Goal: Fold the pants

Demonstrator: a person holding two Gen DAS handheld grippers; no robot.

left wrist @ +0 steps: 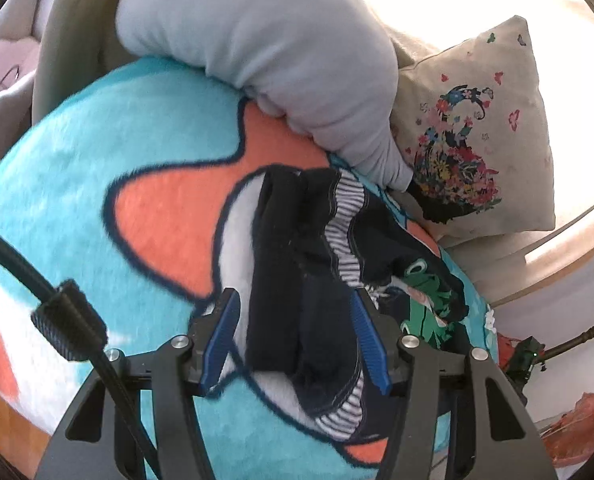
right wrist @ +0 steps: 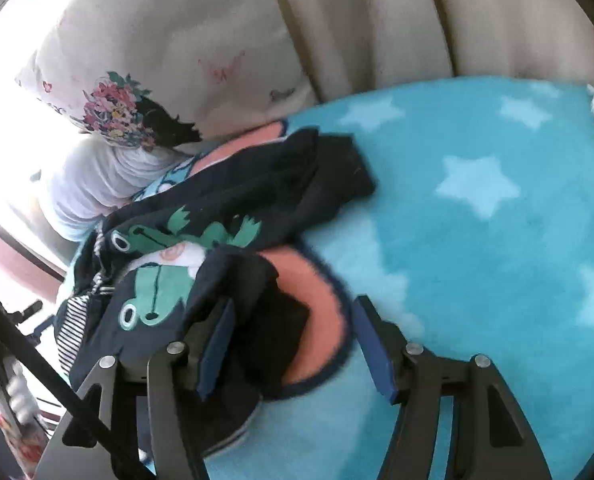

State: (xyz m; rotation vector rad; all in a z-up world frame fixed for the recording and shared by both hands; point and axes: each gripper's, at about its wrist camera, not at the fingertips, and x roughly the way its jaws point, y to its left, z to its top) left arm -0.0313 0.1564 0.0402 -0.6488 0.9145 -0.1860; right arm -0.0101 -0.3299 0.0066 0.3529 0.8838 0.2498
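Pants (left wrist: 297, 280), dark navy with a striped waistband and green frog prints, lie crumpled on a turquoise blanket (left wrist: 97, 160) patterned with orange shapes and pale stars. The blanket covers a seat with beige cushions (right wrist: 377, 20) behind it.

Left gripper (left wrist: 295, 340): jaws spread wide, blue fingers (left wrist: 225, 336) on either side of a bunched dark section of the pants. The cloth lies between the jaws; the fingers are not closed on it.

Right gripper (right wrist: 293, 344): jaws likewise wide apart. A dark fold of the pants (right wrist: 217, 208) sits beside the left finger (right wrist: 217, 344); whether it touches cannot be told. The right finger stands over bare blanket (right wrist: 457, 260).

A pillow (left wrist: 477, 120) with a floral print rests behind the pants, near a grey bolster (left wrist: 277, 60) that lies on the blanket's far edge.
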